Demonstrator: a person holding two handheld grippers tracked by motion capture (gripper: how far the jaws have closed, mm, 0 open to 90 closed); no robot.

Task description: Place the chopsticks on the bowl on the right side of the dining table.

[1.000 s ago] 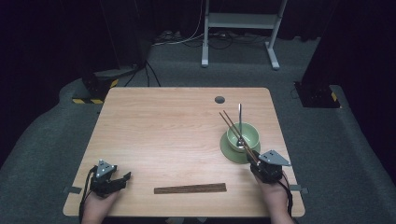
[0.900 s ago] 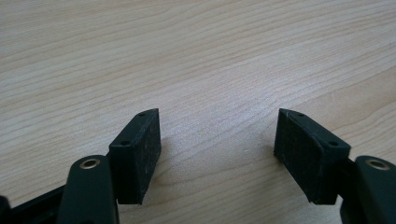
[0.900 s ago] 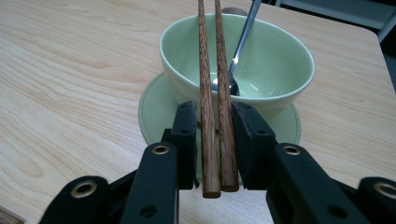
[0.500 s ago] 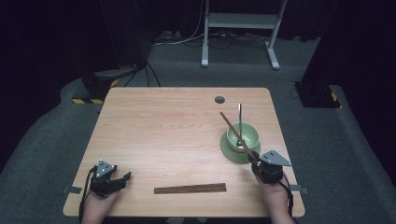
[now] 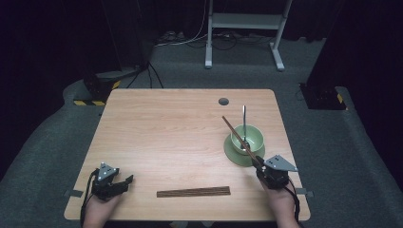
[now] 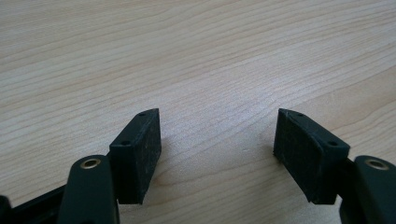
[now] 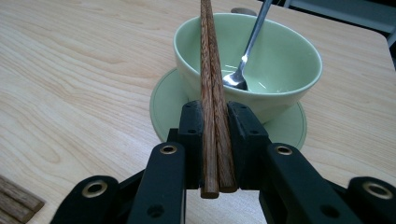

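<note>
Room: dark space, grey carpet around a light wooden desk [image 5: 180, 137]; a white metal frame [image 5: 244, 23] and loose cables on the floor beyond the far edge.
Desk surface: pale wood grain, with a small round dark hole [image 5: 223, 101] near the far edge.
High view, layout: left tool [image 5: 124, 182] at the near left corner, right tool [image 5: 259, 164] at the near right, well apart from each other; a second pair of chopsticks [image 5: 193, 192] lies flat along the near edge between them.
Left gripper view: close look at bare wood grain; both black pads stand apart, nothing between them, low over the desk.
Left tool state: jaws apart, empty.
Right gripper view: close look at the grip, which the high view leaves too small to read; the held chopsticks [image 7: 212, 93] run side by side, near ends just past the pads.
Right tool state: jaws have just been closing and are clamped together on the held chopsticks.
Held chopsticks, place: they rise from the right tool at a slant over the bowl [image 7: 261, 65], tips pointing toward the far left in the high view.
Bowl: pale green, sits on a matching saucer [image 7: 163, 105], just ahead of the right tool.
Bowl contents: a metal spoon [image 7: 245, 51], its head down inside, its handle leaning out over the far rim.
</note>
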